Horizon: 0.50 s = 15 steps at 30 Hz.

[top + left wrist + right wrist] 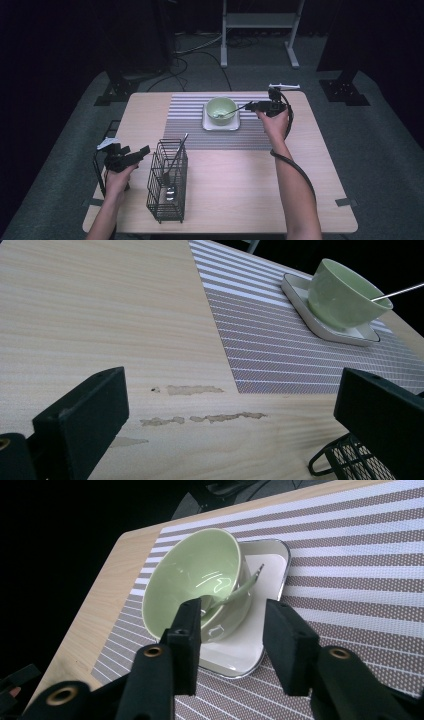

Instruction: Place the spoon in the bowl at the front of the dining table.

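While held above the far right part of the table (240,200), right hand-held gripper (252,106) aimed at the green bowl (220,107), jaws spread apart, pads pressing on nothing. Metal spoon (235,111) lying in that bowl, scoop end down inside, handle leaning over the rim on the side of the right hand-held gripper and ending just beside its jaws; whether the tip touches a pad, impossible to tell. Bowl standing upright on a white square plate (220,125), itself set on a striped placemat (190,125) along the middle of the table's far edge. Seen from the right gripper view, bowl and plate straight ahead beyond the two parted black jaws. Near the table's left edge, toward the near corner, left hand-held gripper (140,152) held level, jaws wide open and empty, pointing across bare wood toward the placemat. Just beside it, a black wire basket (167,200) standing upright close to the near edge, with a long metal utensil (172,170) propped inside, its handle slanting out over the top.
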Each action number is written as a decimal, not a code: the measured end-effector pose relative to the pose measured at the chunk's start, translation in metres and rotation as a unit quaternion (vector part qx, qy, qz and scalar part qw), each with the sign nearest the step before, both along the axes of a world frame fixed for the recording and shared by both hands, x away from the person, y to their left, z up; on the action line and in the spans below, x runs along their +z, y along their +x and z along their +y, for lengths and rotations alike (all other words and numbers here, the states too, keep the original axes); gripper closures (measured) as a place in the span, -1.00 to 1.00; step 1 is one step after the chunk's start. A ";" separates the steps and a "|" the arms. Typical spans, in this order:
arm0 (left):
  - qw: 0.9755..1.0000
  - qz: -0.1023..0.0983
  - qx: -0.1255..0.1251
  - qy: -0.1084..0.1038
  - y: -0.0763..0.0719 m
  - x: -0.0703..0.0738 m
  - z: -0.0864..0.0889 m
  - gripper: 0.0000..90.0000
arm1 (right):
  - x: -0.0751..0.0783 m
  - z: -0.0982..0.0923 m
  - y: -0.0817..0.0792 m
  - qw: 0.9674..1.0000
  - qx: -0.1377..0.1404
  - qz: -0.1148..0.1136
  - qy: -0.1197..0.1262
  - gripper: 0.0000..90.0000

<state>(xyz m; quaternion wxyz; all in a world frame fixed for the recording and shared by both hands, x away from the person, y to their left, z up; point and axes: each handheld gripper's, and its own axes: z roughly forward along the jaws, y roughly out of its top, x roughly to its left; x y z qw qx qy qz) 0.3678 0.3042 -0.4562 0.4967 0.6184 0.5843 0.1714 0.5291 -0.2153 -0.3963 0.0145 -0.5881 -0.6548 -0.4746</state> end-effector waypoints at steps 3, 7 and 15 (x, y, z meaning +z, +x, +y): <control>1.000 0.000 0.000 0.000 0.000 0.000 -0.001 -1.00 | -0.001 -0.002 -0.002 1.000 0.003 -0.002 0.000 0.23; 1.000 0.002 -0.001 0.002 0.001 -0.001 -0.001 -1.00 | -0.005 -0.007 -0.008 1.000 0.010 -0.002 0.014 0.13; 1.000 0.001 -0.003 0.005 0.000 -0.001 -0.002 -1.00 | -0.005 -0.017 -0.020 1.000 0.018 -0.008 0.025 0.00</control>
